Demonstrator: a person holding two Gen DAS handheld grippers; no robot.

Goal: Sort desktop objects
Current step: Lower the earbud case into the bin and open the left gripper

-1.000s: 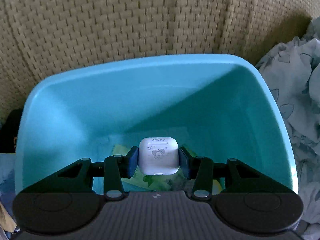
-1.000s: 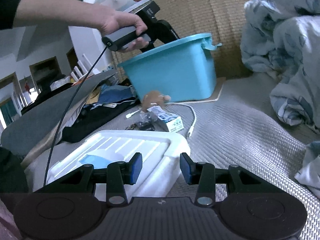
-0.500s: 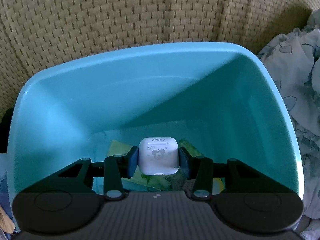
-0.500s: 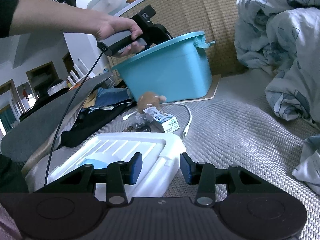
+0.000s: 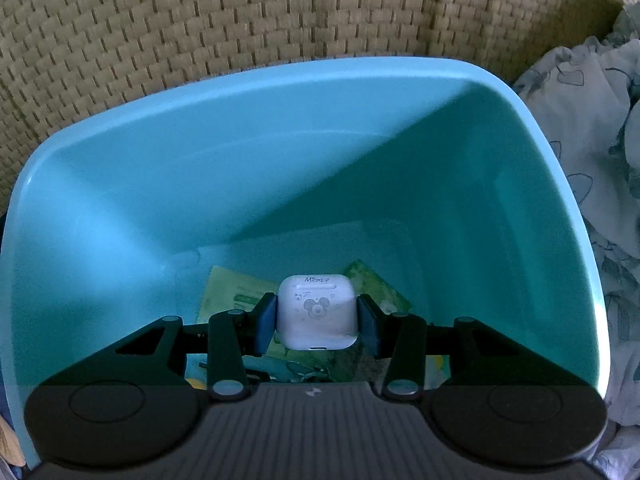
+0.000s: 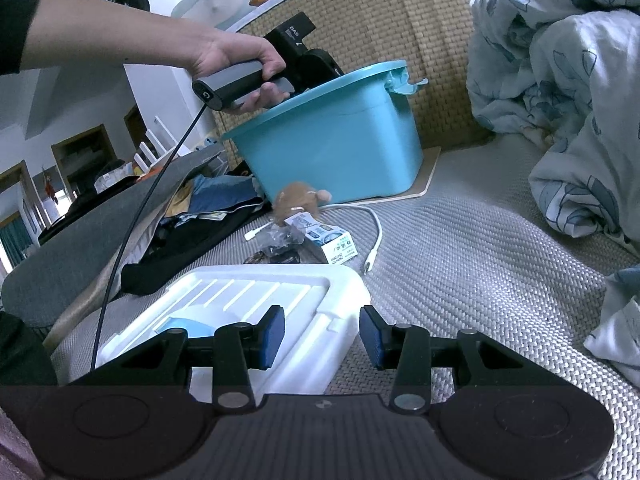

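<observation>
Earbud case (image 5: 317, 312), white, light, hard and slick, sits pinched by its flat sides in the left gripper (image 5: 317, 322) above the teal bin's (image 5: 240, 168) floor; right gripper (image 6: 322, 338) hangs half-open, empty.

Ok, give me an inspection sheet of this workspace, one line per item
Surface: grey woven mat, bare toward the right.
Job's things: white earbud case held over the teal bin; green packets on the bin floor.
Clutter: white lid, small box, brown plush toy, dark clothes.
Grippers: left gripper shut on the case; right gripper open, empty.
Cables: white charging cable; black lead.
Surroundings: wicker backrest, floral duvet.
</observation>
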